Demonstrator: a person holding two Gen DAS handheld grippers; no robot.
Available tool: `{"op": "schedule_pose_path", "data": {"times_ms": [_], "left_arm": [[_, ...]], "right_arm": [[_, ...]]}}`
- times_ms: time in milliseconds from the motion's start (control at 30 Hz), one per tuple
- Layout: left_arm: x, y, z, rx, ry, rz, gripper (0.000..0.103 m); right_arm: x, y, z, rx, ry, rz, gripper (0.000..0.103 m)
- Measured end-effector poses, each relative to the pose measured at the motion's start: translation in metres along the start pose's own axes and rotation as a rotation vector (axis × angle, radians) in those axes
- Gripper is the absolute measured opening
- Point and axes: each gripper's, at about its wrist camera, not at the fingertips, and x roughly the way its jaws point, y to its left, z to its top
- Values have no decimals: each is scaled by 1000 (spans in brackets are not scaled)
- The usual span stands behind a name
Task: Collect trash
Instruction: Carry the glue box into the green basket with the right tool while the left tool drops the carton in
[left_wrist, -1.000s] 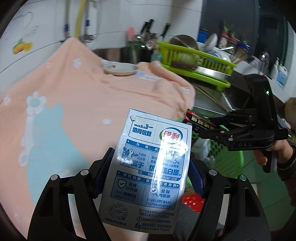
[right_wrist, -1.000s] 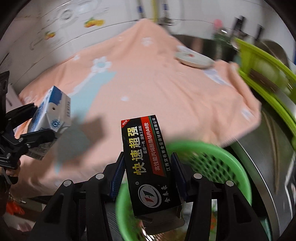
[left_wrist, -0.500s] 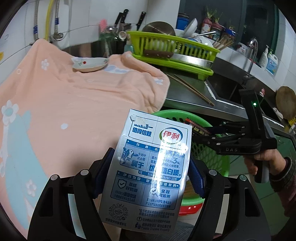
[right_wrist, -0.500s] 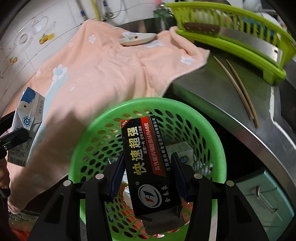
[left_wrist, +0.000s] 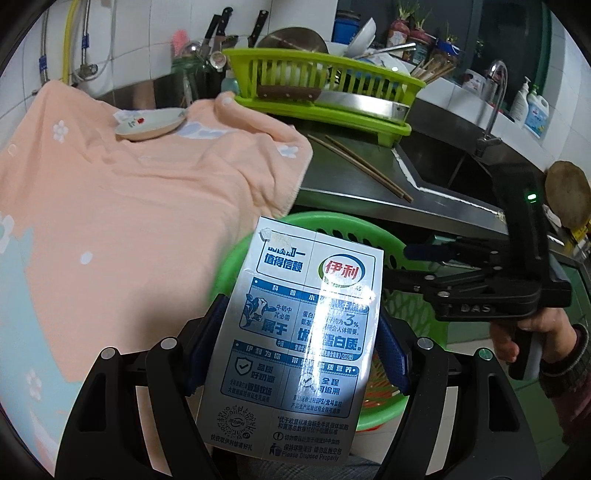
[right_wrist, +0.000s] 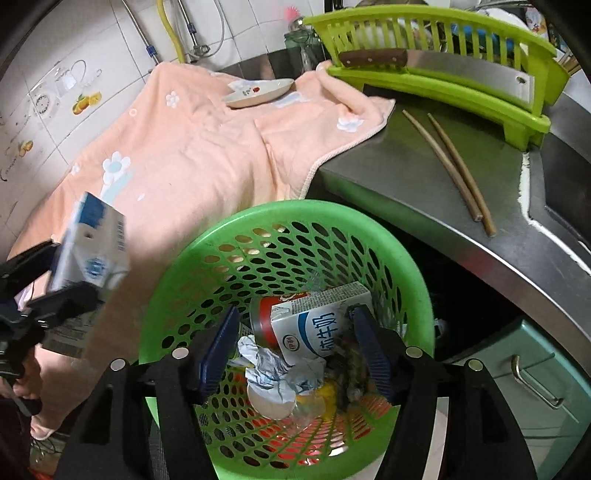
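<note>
My left gripper (left_wrist: 299, 343) is shut on a silver and blue milk carton (left_wrist: 291, 295), held upright just left of the green trash basket (left_wrist: 354, 225). The same carton (right_wrist: 92, 247) shows at the left edge of the right wrist view. Over the basket (right_wrist: 288, 210) my right gripper (right_wrist: 295, 347) points down with its jaws opening and nothing between them. Below it lie another milk carton (right_wrist: 317, 325), a red can (right_wrist: 262, 317) and crumpled paper (right_wrist: 273, 369). From the left wrist view the right gripper (left_wrist: 406, 264) reaches in from the right, held by a hand (left_wrist: 535, 336).
A peach towel (left_wrist: 129, 203) covers the counter on the left, with a small plate (left_wrist: 149, 127) on it. Two chopsticks (right_wrist: 454, 173) lie on the steel counter beside a green dish rack (right_wrist: 443, 74). A sink (left_wrist: 443, 162) is at the right, a cabinet drawer (right_wrist: 535, 369) below.
My right gripper swung over the basket, opened, and the black box it held is gone from its jaws. My left gripper carried the milk carton rightward toward the basket.
</note>
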Motion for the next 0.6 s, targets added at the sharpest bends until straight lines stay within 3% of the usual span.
{"op": "schedule_pose_path", "data": {"times_ms": [433, 600], "left_arm": [[16, -11, -6, -23, 16, -37, 74], [14, -11, -8, -42, -5, -38, 83]], "right_arm": [[-28, 20, -16, -81, -69, -46, 79], [-34, 23, -21, -89, -79, -52, 81]]}}
